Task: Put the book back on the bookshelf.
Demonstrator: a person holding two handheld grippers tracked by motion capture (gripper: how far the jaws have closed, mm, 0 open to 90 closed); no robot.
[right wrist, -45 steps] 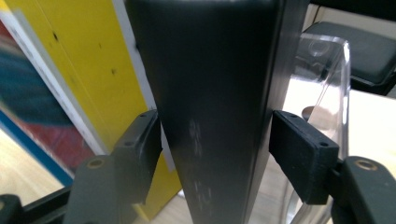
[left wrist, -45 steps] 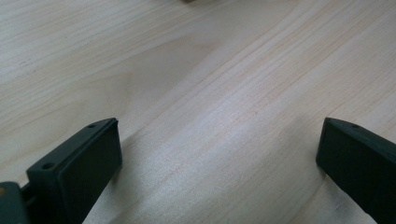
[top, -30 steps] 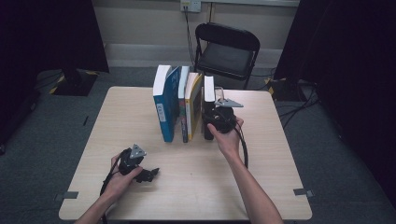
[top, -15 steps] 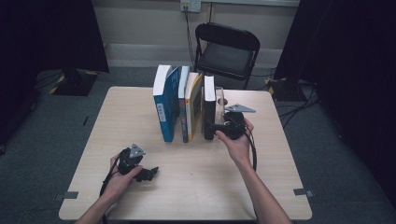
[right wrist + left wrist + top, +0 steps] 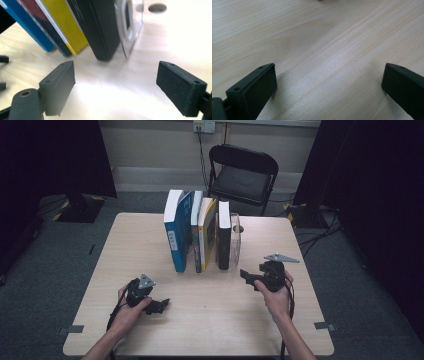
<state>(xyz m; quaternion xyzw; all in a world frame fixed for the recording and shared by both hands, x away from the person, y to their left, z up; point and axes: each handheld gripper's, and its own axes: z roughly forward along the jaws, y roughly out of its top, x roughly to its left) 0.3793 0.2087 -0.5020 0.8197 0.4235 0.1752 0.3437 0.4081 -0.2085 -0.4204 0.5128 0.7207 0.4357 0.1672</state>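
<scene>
- Landmark: row of books standing upright mid-table, hard rectangular slabs, spines toward you.
- Black book (image 5: 224,240) is the rightmost in the row; matte dark cover, tall and thin. In the right gripper view (image 5: 100,27) it leans a little, bottom edge on the wood.
- Clear bookend (image 5: 235,237) is touching the black book's right face; see-through plastic plate, glossy, with a cut-out window (image 5: 130,27).
- Left of the black book: yellow book (image 5: 206,237), then a thin dark book (image 5: 196,235), then the thick blue book (image 5: 176,237) with white page block, all packed side by side.
- Your right gripper (image 5: 246,275) is in front of the black book and to its right, near but apart from it; jaws have just been opening and now stand wide apart, nothing between them. Pads (image 5: 181,87) are flat black rubbery blocks, fine grain.
- Your left gripper (image 5: 162,305) sits low over the wood, well in front of the blue book, to the row's front-left; jaws spread wide, bare tabletop between. Pads (image 5: 258,90) are smooth black, boxy, with screw holes.
- Table (image 5: 125,250) is pale wood, straight grain, rounded corners.
- Black folding chair (image 5: 242,175) is behind the row, past the table's far edge.
</scene>
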